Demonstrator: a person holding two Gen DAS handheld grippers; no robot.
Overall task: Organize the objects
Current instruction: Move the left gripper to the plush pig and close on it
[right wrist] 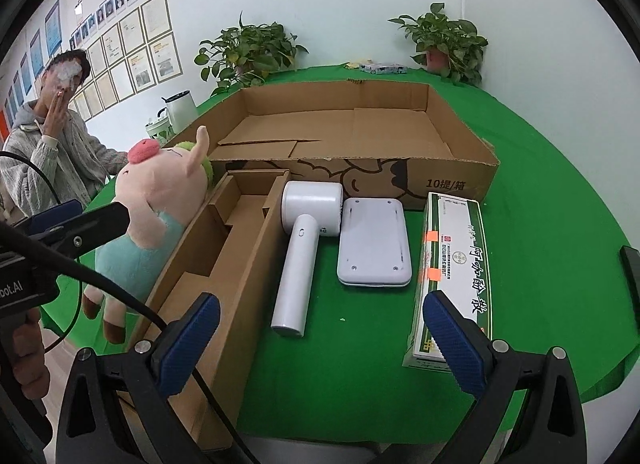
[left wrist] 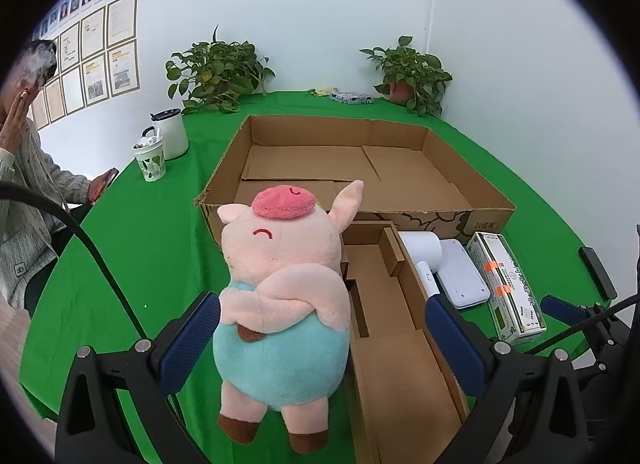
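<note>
Left gripper (left wrist: pixel 320 338), jaws at full spread, angled down over the green table (left wrist: pixel 132 248); its blue pads flank the pig (left wrist: pixel 280 296) and the near end of the narrow box (left wrist: pixel 396 348), with no pad seen pressing on either, though the left pad stands just beside the pig's blue belly. The pig lies lengthwise, feet at 6 o'clock, snout at 12 o'clock, its right flank against the narrow box's left wall. Right gripper (right wrist: pixel 320 330), jaws likewise at full spread and holding nothing; bare green cloth lies between its pads, the left pad over the narrow box's right wall, the right pad overlapping the near end of the green carton (right wrist: pixel 452 264). Between these, from 11 to 1 o'clock: the white dryer (right wrist: pixel 304 240), handle toward the camera, head just beside the narrow box, and the white flat case (right wrist: pixel 374 242), just beside the dryer head. Beyond, at 12 o'clock, the large tray box (right wrist: pixel 440 180), open-topped, interior bare; the dryer head and case lie close to its near wall. Open cloth remains at 3 o'clock, right of the carton, and at 9 o'clock in the left wrist view, left of the pig. Farther back: mugs (left wrist: pixel 164 144) at 10 o'clock, two plants (left wrist: pixel 216 72) along the wall, and a seated person (right wrist: pixel 52 140) at the table's left edge.
</note>
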